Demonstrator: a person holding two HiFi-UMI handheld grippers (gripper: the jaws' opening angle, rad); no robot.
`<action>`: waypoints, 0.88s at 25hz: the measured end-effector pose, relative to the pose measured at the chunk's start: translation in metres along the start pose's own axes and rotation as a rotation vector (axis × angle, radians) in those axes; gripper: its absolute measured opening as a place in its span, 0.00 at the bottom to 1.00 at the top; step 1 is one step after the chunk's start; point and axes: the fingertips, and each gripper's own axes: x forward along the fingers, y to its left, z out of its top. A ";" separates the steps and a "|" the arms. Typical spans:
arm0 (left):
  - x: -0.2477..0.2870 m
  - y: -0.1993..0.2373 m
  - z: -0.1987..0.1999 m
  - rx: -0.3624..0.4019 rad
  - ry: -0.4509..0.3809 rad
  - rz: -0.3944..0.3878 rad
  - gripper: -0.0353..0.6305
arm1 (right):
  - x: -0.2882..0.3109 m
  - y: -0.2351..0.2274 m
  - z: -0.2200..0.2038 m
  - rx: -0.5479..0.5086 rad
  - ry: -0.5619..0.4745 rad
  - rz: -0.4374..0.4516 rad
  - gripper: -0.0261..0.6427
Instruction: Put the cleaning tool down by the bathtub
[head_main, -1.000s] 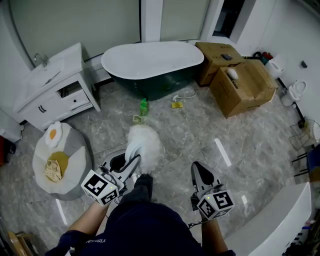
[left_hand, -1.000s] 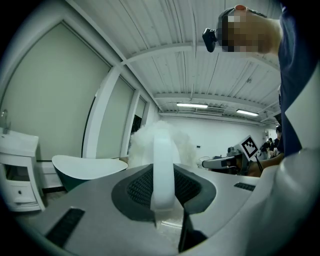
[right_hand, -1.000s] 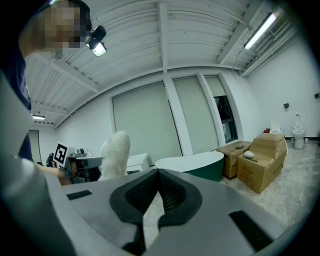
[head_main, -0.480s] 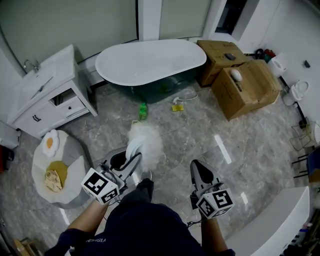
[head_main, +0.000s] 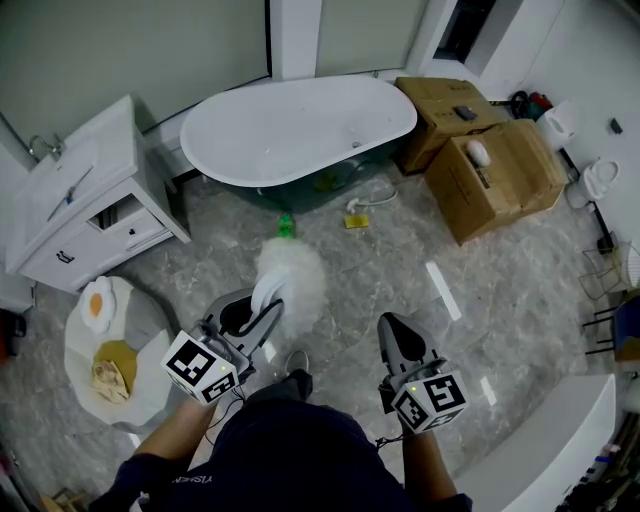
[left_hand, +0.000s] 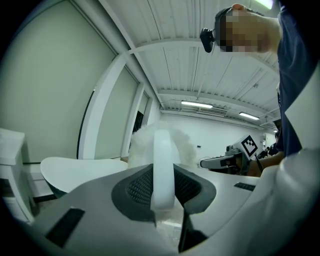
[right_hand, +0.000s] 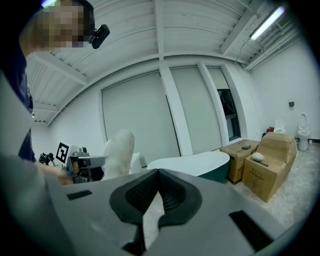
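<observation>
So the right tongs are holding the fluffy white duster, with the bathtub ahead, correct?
No, the left tongs hold the fluffy white duster, with the bathtub ahead; the right tongs are shut and empty. The left gripper view shows the duster's handle clamped between them.

Bathtub (head_main: 300, 125): larger and nearer in the head view than a second ago.
Green bottle (head_main: 287, 225): gap to the cleaning tool (head_main: 292, 282) closes; now just beyond its fluffy head.
Vanity cabinet (head_main: 90, 205), pouf (head_main: 148, 315): slide toward the left edge.

Head view looks steeply down; gripper views low, near-level — all three share bathtub (head_main: 290, 130).
</observation>
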 end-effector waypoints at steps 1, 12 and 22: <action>0.003 0.008 0.002 -0.001 0.000 -0.003 0.21 | 0.008 -0.001 0.003 -0.004 0.000 0.000 0.05; 0.035 0.063 0.017 -0.002 -0.003 -0.033 0.21 | 0.062 -0.015 0.024 -0.017 0.010 -0.025 0.05; 0.062 0.089 0.031 0.004 -0.009 -0.032 0.21 | 0.092 -0.039 0.040 -0.009 0.003 -0.031 0.05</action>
